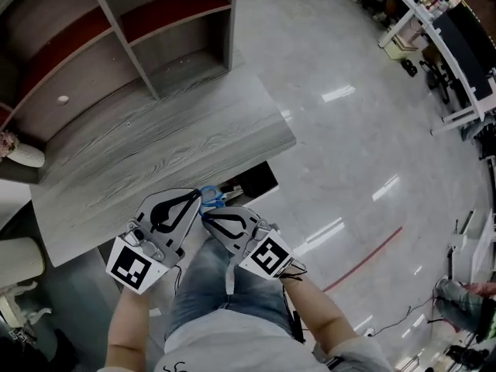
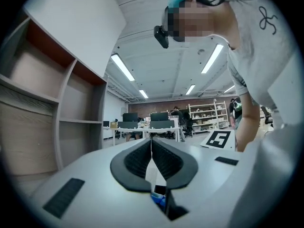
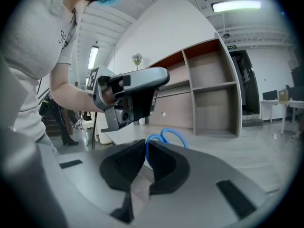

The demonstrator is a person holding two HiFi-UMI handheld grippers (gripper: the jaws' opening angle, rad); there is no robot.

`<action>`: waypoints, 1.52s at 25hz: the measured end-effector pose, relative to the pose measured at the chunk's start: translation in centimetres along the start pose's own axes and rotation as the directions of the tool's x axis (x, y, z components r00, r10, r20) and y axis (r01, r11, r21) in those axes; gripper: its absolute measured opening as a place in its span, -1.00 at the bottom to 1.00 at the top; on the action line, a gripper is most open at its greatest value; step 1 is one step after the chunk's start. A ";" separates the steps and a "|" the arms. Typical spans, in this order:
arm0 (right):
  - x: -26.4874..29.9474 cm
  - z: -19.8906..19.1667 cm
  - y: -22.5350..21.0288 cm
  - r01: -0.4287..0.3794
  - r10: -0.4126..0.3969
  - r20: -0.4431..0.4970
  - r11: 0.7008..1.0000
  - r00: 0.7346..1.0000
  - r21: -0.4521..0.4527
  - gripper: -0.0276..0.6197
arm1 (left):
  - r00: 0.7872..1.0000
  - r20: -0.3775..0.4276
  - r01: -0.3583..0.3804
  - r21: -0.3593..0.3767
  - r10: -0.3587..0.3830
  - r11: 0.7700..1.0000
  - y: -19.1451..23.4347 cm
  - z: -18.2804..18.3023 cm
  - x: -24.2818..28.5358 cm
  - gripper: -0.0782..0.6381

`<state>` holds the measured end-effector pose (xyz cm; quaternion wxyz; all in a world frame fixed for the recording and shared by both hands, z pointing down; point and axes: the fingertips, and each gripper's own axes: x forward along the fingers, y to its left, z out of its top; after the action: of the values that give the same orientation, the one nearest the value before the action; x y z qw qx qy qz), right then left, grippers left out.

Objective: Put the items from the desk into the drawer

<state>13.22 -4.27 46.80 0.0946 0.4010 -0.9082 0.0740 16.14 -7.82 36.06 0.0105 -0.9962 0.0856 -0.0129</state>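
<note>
1. Grey wood desk point(image 1: 155, 146), at the left of the head view, with shiny floor point(image 1: 349, 169) beside it.
2. Open shelf point(image 1: 116, 45) at the back of the desk, brown inside.
3. Dark drawer point(image 1: 252, 183), pulled out under the front edge of the desk, near its right corner.
4. Left gripper point(image 2: 151, 146), held up over the person's lap, just in front of the desk. Jaws pressed together, tip to tip. A small bit of blue low down behind them; cannot tell what.
5. Right gripper point(image 3: 144, 148), just beside the left one, tips close to it. Jaws pinching the scissors.
6. Blue scissors point(image 3: 167, 136), up in the air in the right gripper, two round handle loops sticking out past the jaws. In the head view, right at the desk's front edge, just beside the drawer, not in it.
</note>
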 end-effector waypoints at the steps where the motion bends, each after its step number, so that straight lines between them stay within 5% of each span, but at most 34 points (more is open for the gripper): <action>1: -0.2 0.2 -0.1 -0.007 0.007 0.009 1.000 1.000 0.005 -0.82 | 1.000 -0.001 -0.020 0.004 0.020 1.000 -0.1 0.2 -0.2 -0.75; 11: -3.2 1.7 0.9 -0.154 0.155 0.037 0.988 0.987 -0.029 -0.82 | 0.968 0.024 -0.249 -0.007 0.249 0.968 -4.6 1.3 -2.1 -0.75; 23: -3.6 -2.5 1.5 -0.303 0.302 -0.016 0.951 0.953 -0.065 -0.82 | 0.894 0.046 -0.444 -0.029 0.445 0.896 -7.9 -0.9 -3.3 -0.75; 38: -0.2 -12.2 -1.2 -0.339 0.336 -0.114 0.941 0.935 -0.008 -0.82 | 0.866 0.016 -0.500 -0.020 0.500 0.866 -6.5 -5.3 -2.6 -0.75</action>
<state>15.61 -2.30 58.67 0.1362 0.2335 -0.9577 0.0989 14.57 -1.05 41.43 0.0067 -0.9402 0.3405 0.0012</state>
